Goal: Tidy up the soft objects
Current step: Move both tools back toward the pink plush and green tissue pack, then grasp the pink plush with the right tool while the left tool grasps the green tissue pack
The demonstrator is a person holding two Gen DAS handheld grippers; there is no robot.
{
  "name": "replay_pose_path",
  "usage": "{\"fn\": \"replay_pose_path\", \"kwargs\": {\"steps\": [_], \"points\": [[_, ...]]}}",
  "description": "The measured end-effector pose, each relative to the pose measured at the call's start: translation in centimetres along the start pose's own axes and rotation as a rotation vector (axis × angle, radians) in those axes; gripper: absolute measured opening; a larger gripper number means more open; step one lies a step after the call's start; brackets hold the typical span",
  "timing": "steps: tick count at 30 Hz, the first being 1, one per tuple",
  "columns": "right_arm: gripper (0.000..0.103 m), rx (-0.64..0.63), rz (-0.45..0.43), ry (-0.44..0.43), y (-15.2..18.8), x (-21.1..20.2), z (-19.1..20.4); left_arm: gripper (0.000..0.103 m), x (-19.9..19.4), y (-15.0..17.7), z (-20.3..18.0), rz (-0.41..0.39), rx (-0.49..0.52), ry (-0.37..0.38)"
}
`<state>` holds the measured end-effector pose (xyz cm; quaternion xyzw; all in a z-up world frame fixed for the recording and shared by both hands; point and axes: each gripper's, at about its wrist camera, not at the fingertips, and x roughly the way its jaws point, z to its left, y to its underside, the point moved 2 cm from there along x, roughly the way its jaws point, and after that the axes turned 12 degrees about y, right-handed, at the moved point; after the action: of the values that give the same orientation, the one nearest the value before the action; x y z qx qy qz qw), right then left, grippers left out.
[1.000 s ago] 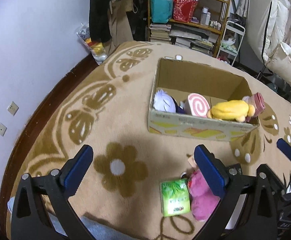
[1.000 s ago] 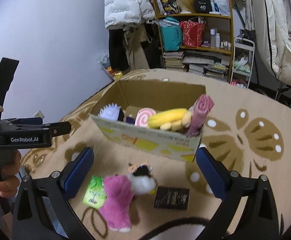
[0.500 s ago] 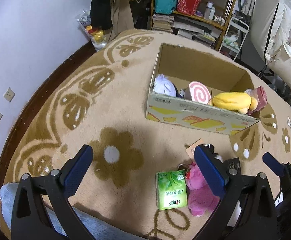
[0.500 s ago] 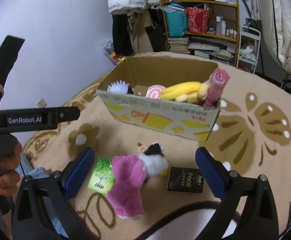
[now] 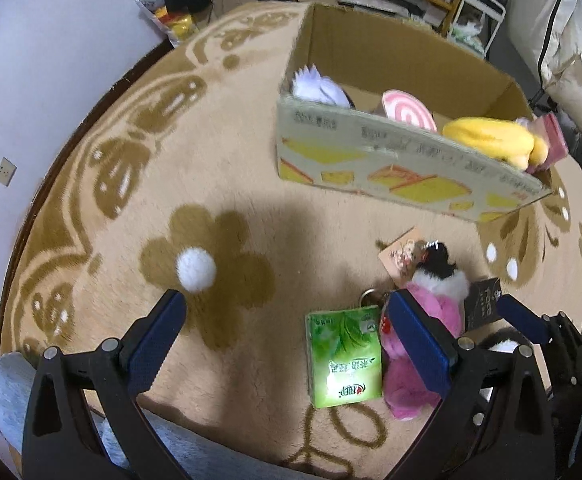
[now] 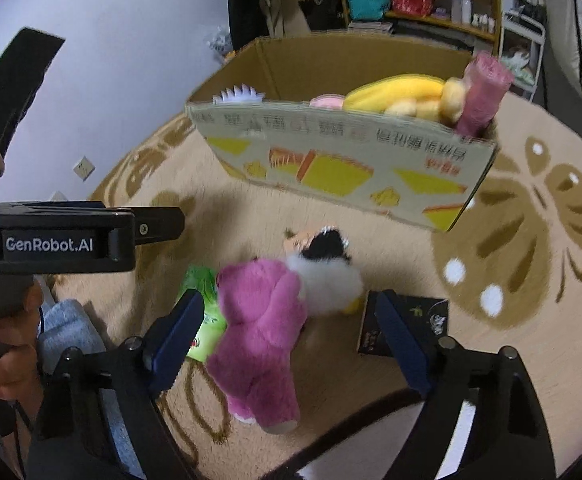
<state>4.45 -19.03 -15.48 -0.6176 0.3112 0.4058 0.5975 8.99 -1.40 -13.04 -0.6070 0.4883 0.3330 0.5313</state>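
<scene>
— What is shown on the flower-patterned beige carpet (image 5: 251,168)?

— A cardboard box (image 6: 343,160) is seen holding a yellow plush (image 6: 395,90). A pink plush bear (image 6: 263,328) lies before it, framed by the wide-open, empty right gripper (image 6: 291,332). The left gripper (image 5: 291,340) is likewise spread, empty.

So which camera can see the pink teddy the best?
The right wrist view. The pink teddy lies whole on the rug there, in the gap of the open right gripper. In the left wrist view, one finger of the open left gripper covers its middle, so you see only bits of it.
</scene>
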Motion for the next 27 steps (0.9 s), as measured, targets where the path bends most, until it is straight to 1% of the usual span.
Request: {"fn": "replay_pose_path", "kwargs": {"steps": [6,7,8,9,10,12,14,16,17,18,20,22,24,27], "points": [[0.090,-0.033,0.061,0.001,0.5,1.8,0.6,0.100,1.9,0.5,0.2,0.066,-0.015,0.005],[0.088,-0.038,0.074,0.007,0.6,2.1,0.8,0.100,2.0,0.6,0.2,0.073,-0.018,0.009],[0.082,-0.039,0.088,0.011,0.7,2.5,0.9,0.100,2.3,0.6,0.3,0.084,-0.022,0.012],[0.079,-0.037,0.102,0.007,0.7,2.8,0.8,0.100,2.6,0.7,0.3,0.094,-0.026,0.014],[0.079,-0.031,0.109,-0.005,0.7,3.0,0.8,0.100,2.7,0.7,0.3,0.098,-0.028,0.016],[0.074,-0.023,0.116,-0.025,0.8,3.3,0.7,0.100,3.1,0.8,0.3,0.112,-0.035,0.018],[0.072,-0.012,0.125,-0.038,0.8,3.5,0.5,0.100,3.5,0.9,0.3,0.124,-0.043,0.020],[0.058,-0.004,0.131,-0.067,0.8,3.4,0.4,0.100,3.7,1.1,0.2,0.132,-0.049,0.024],[0.043,-0.001,0.131,-0.087,0.8,3.3,0.4,0.100,3.8,1.2,0.1,0.134,-0.050,0.022],[0.042,-0.003,0.129,-0.101,0.8,3.0,0.5,0.100,3.9,1.2,0.1,0.136,-0.049,0.022],[0.041,-0.022,0.117,-0.079,0.8,2.9,0.8,0.100,4.0,1.3,-0.1,0.142,-0.047,0.027],[0.040,-0.023,0.115,-0.078,0.7,2.8,0.9,0.100,4.1,1.3,0.0,0.144,-0.046,0.024],[0.040,-0.025,0.110,-0.070,0.6,2.7,0.9,0.100,4.4,1.3,0.2,0.155,-0.058,0.040],[0.040,-0.039,0.093,-0.036,0.5,2.3,0.8,0.100,5.0,1.5,0.3,0.182,-0.066,0.061]]}}
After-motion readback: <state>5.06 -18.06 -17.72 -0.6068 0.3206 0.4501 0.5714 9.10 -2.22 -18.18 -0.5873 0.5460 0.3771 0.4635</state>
